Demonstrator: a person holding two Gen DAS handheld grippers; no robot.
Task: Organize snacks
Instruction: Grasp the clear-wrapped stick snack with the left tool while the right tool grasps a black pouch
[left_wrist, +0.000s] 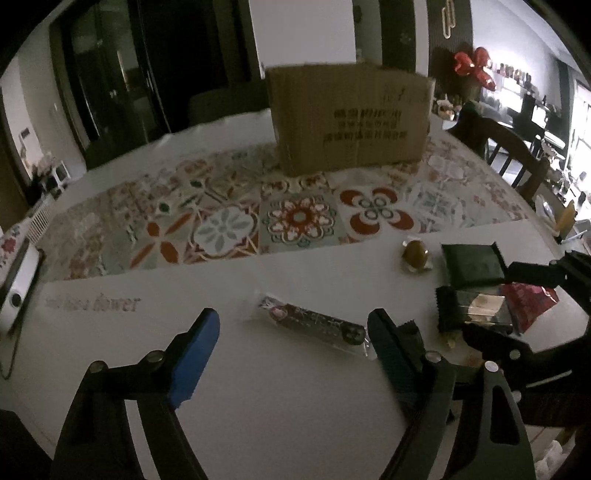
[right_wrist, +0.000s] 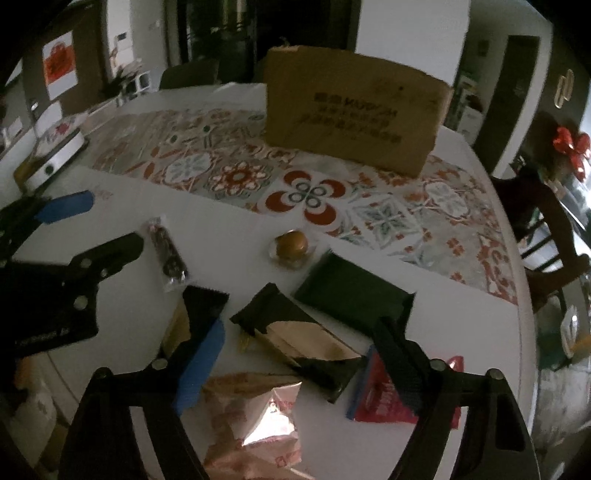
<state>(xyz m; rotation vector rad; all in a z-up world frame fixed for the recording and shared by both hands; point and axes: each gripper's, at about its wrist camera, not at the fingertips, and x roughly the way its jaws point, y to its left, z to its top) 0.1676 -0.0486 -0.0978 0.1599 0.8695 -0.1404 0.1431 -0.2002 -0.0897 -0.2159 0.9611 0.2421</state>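
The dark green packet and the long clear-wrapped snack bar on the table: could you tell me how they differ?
The dark green packet is broad, squarish and opaque; the long snack bar is narrow, with a clear wrapper that shows dark contents. The packet lies by the patterned runner, beside the round golden snack; the bar lies apart from the pile, between the left gripper's open fingers. Both lie flat and unheld on the white table.

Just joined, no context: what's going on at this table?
A person holds a two-finger gripper in each hand over snack packets scattered on a white table. The left gripper hangs open over a long dark snack bar. The right gripper is open above a black-and-gold packet, with a pink foil bag and a red packet close by. Nothing is gripped. A cardboard box stands behind on the patterned runner.
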